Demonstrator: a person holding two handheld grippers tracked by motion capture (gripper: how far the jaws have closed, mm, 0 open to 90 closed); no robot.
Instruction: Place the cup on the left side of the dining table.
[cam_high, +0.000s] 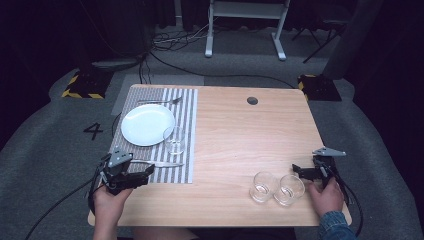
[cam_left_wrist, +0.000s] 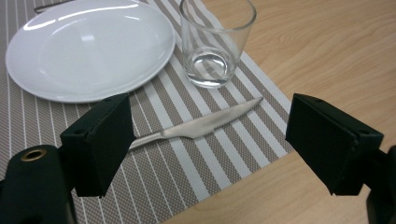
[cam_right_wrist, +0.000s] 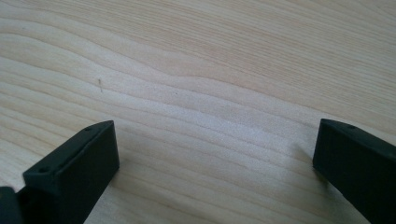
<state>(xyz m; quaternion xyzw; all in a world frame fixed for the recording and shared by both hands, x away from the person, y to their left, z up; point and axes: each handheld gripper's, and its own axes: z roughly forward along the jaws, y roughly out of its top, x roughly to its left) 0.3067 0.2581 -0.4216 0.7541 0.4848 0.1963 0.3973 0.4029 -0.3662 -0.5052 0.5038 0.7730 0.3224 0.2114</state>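
Place setting, judged largely laid: plate (cam_high: 147, 124), fork (cam_high: 159, 101), knife (cam_left_wrist: 196, 126) and 1 glass (cam_left_wrist: 216, 42) on striped placemat (cam_high: 186, 107); 2 spare glasses (cam_high: 277, 188) on tabletop (cam_high: 240, 130); left hand-held gripper (cam_high: 145, 172) near knife, right hand-held gripper (cam_high: 296, 169) beside spares, jaws apart, empty.

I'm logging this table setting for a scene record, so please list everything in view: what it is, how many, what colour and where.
table: 1, light wood, centre of the high view
placemat: 1, grey and white stripes, table's left part
plate: 1, white, on the placemat
fork: 1, silver, on the placemat beyond the plate
knife: 1, silver, on the placemat's near edge
glass on the placemat: 1, clear, by the plate's right rim
glasses on the bare wood: 2, clear, side by side, near right
left gripper: 1, black, open, near the knife
right gripper: 1, black, open, right of the two glasses
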